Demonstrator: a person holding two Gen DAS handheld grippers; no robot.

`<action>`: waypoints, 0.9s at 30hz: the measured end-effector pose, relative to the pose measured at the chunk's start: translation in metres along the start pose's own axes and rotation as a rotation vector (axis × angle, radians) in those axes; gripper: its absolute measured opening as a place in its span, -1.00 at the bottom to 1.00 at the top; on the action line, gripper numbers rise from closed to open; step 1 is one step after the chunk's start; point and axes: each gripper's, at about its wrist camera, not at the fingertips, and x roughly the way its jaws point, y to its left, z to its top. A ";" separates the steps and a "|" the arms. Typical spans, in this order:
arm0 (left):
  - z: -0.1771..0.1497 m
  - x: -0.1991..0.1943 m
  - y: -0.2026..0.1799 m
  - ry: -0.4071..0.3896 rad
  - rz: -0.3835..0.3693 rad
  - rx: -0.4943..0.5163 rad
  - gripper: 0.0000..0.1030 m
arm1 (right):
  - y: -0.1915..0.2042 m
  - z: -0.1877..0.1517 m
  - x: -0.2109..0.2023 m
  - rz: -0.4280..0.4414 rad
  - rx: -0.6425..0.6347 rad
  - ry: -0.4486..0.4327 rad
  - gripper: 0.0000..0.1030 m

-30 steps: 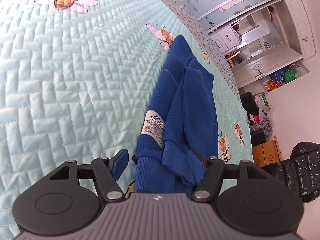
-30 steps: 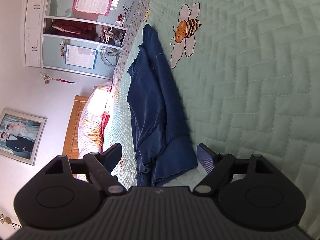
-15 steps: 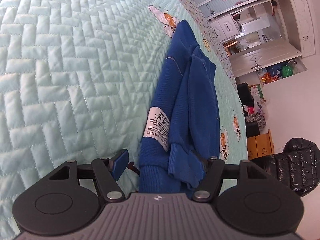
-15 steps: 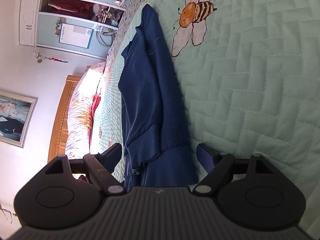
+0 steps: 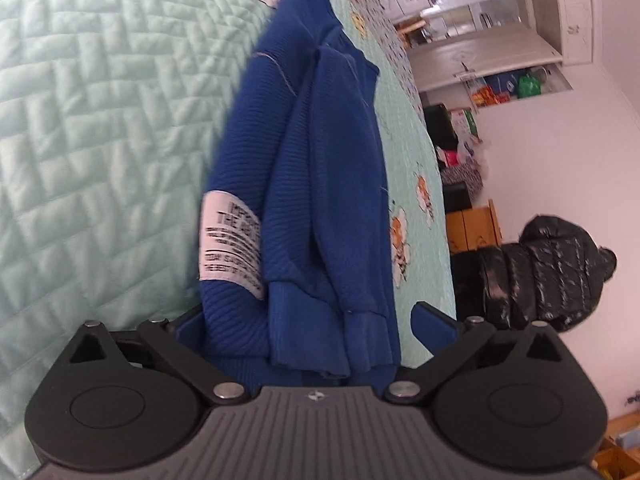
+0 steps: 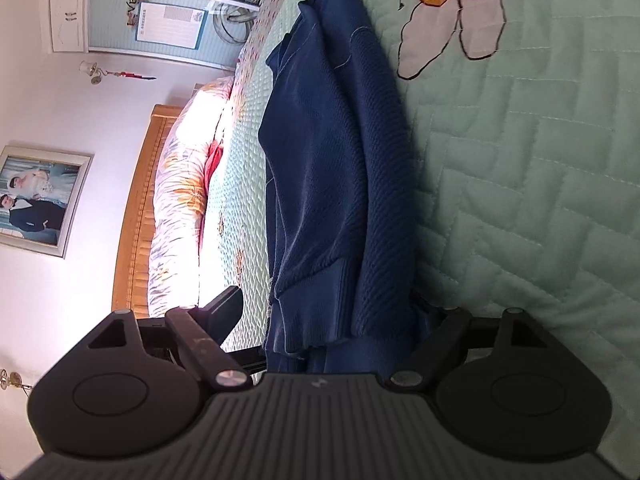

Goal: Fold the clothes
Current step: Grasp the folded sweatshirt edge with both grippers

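Blue sweater [image 5: 320, 184]: knit, folded lengthwise into a long narrow strip, lying on the bed's mint quilt [image 5: 100, 120]. Landmark for all entries below.

Label [image 5: 230, 240]: white care tag with black print, on the sweater's near left edge in the left wrist view; blurred now, sharper a second ago.

Left hand-held gripper [image 5: 316, 326]: at the sweater's near end, the ribbed hem between its blue pads. Jaws are opening; the right pad stands clear of the cloth, where half a second ago it lay against the cuff. The left pad is partly hidden behind the hem. The sweater fills more of this view than a second ago.

Right hand-held gripper [image 6: 332, 316]: at the sweater's other near end, jaws spread wide with the hem between them, as a second ago. Its left finger stands apart from the cloth; the right finger is hidden under the fabric, so contact there cannot be told. The view is closer in than before.

Bee print [image 6: 456, 12]: on the quilt, right of the sweater's far end in the right wrist view.

Black puffer jacket [image 5: 548, 272]: beyond the bed edge, well right of the sweater.

Pillow [image 6: 184, 200]: floral, at the headboard, left of the sweater.
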 end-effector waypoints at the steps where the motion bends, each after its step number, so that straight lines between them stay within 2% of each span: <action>1: 0.000 0.004 -0.002 0.017 -0.001 0.019 1.00 | 0.000 0.001 0.002 0.011 -0.004 0.007 0.61; 3: 0.000 0.010 -0.006 0.044 -0.004 0.051 1.00 | -0.001 0.003 0.004 0.038 -0.009 0.015 0.61; 6: 0.000 0.012 -0.001 0.047 -0.029 0.032 1.00 | -0.007 0.003 -0.003 0.095 -0.006 0.011 0.61; 8: -0.001 0.011 -0.001 0.044 -0.018 0.038 0.98 | -0.010 0.002 -0.007 0.125 -0.015 0.006 0.60; 11: -0.003 0.009 -0.005 0.032 0.013 0.060 0.84 | -0.008 0.000 -0.008 0.117 -0.015 0.003 0.60; 16: -0.002 0.010 -0.003 0.022 0.004 0.046 0.81 | -0.007 0.000 -0.009 0.105 -0.031 0.026 0.55; 17: -0.001 0.010 -0.004 0.022 0.006 0.046 0.82 | -0.008 0.000 -0.010 0.101 -0.034 0.029 0.42; 18: -0.001 0.011 -0.006 0.021 0.009 0.046 0.86 | -0.010 -0.001 -0.009 0.077 -0.034 0.029 0.12; 19: -0.001 0.012 -0.007 0.021 0.012 0.046 0.88 | -0.012 -0.002 -0.008 0.053 -0.034 0.030 -0.06; 20: -0.001 0.013 -0.009 0.019 0.018 0.050 0.91 | -0.014 -0.003 -0.007 0.030 -0.033 0.030 -0.45; 22: -0.002 0.014 -0.017 0.010 0.065 0.094 0.88 | -0.021 -0.007 -0.006 0.040 -0.025 0.017 -0.53; 23: -0.003 0.014 -0.022 0.004 0.092 0.121 0.67 | -0.023 -0.009 -0.006 0.051 -0.027 0.008 -0.53; 24: -0.004 0.015 -0.027 -0.001 0.140 0.168 0.08 | -0.021 -0.010 -0.007 0.045 -0.032 0.004 -0.53; 25: -0.005 0.016 -0.031 0.000 0.194 0.214 -0.20 | -0.019 -0.011 -0.007 0.030 -0.042 0.001 -0.53; 27: -0.003 0.015 -0.026 -0.011 0.196 0.190 -0.34 | -0.012 -0.013 -0.005 0.003 -0.072 -0.001 -0.53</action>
